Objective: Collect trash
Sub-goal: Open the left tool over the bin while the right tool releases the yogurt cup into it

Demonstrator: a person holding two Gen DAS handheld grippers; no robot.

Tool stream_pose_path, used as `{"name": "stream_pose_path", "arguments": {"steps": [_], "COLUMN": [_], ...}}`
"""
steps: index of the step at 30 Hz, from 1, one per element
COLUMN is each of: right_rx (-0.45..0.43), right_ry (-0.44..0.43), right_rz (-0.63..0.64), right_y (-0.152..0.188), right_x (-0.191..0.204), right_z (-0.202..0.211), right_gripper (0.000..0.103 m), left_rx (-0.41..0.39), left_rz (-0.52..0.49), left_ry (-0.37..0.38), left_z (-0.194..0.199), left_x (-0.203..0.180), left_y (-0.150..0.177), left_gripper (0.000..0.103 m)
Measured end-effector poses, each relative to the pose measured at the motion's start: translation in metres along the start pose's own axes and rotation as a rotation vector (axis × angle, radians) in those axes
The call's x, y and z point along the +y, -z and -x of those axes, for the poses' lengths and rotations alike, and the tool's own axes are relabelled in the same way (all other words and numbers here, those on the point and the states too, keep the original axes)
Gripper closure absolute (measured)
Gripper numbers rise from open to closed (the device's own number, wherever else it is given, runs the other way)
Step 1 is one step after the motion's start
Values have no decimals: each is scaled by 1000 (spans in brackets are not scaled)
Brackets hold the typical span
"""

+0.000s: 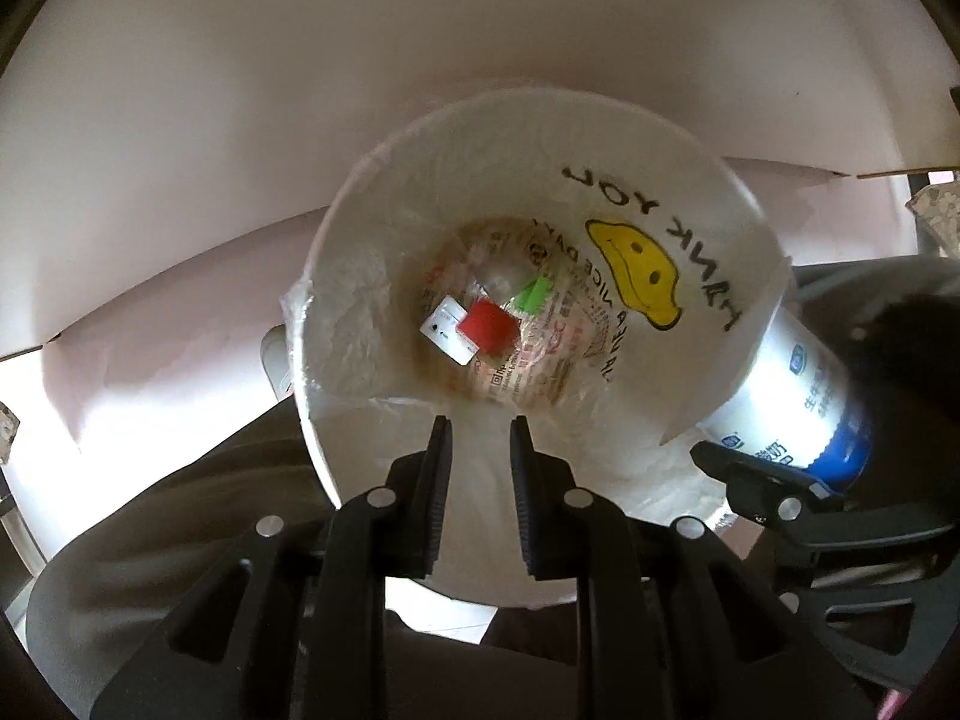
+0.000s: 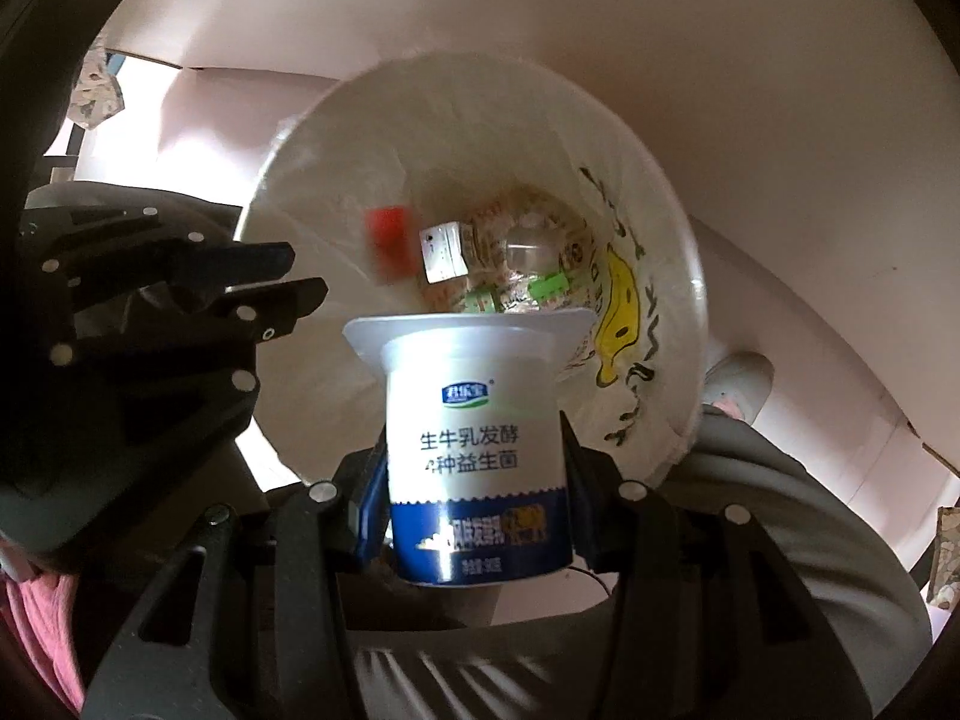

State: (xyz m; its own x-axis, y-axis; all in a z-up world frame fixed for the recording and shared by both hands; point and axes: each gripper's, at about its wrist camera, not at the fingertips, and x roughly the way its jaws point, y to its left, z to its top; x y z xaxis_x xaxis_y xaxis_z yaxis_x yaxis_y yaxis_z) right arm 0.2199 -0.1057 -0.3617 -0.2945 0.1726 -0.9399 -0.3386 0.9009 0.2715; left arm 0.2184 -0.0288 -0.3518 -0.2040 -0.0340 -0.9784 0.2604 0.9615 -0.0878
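A round white bin [image 1: 708, 180] lined with a plastic bag printed with a yellow smiley face [image 1: 636, 270] holds trash: a red piece [image 1: 487, 327], a green piece [image 1: 536, 295], a white card [image 1: 447, 330] and clear wrappers. My left gripper [image 1: 480, 426] hovers over the bin's near rim, jaws a small gap apart, empty. My right gripper [image 2: 474, 420] is shut on a white and blue yogurt cup [image 2: 477, 432], held at the bin's [image 2: 312, 138] rim; the cup also shows in the left wrist view [image 1: 798, 396].
White and pink cardboard panels [image 1: 300, 90] stand behind the bin. A person's grey-trousered legs [image 2: 780, 510] and a shoe [image 2: 741, 384] are below. The left gripper's body [image 2: 180, 300] is at the left in the right wrist view.
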Motion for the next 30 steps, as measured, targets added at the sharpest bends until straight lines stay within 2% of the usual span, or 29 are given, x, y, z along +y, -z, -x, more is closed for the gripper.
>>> {"name": "stream_pose_path", "arguments": {"steps": [5,8,9,12,17,24,30], "right_rx": [47,60,62,80,77,35,-33], "right_ry": [12,16,25,55,55,57,96], "right_rz": [-28,-24,-21,-15,-29,-13,39], "right_y": [-11,-15,-16,-19,-19,-8,16], "right_x": [-5,-9,-7,-9,-14,-11,0], "right_z": [-20,-24,-25,-30,-31,-6,28], "right_gripper": [54,53,53,42,40,40,40], "left_rx": [50,55,58,63,58,24,-56], "left_rz": [27,26,29,38,37,29,-6], "left_ry": [-3,7,9,10,7,-5,-34], "left_z": [-19,-23,-24,-26,-23,-2,34], "left_x": [6,6,7,9,10,10,7], "left_y": [-6,-9,-9,-10,-7,2,18], "left_gripper": [81,81,79,64,63,61,58]}}
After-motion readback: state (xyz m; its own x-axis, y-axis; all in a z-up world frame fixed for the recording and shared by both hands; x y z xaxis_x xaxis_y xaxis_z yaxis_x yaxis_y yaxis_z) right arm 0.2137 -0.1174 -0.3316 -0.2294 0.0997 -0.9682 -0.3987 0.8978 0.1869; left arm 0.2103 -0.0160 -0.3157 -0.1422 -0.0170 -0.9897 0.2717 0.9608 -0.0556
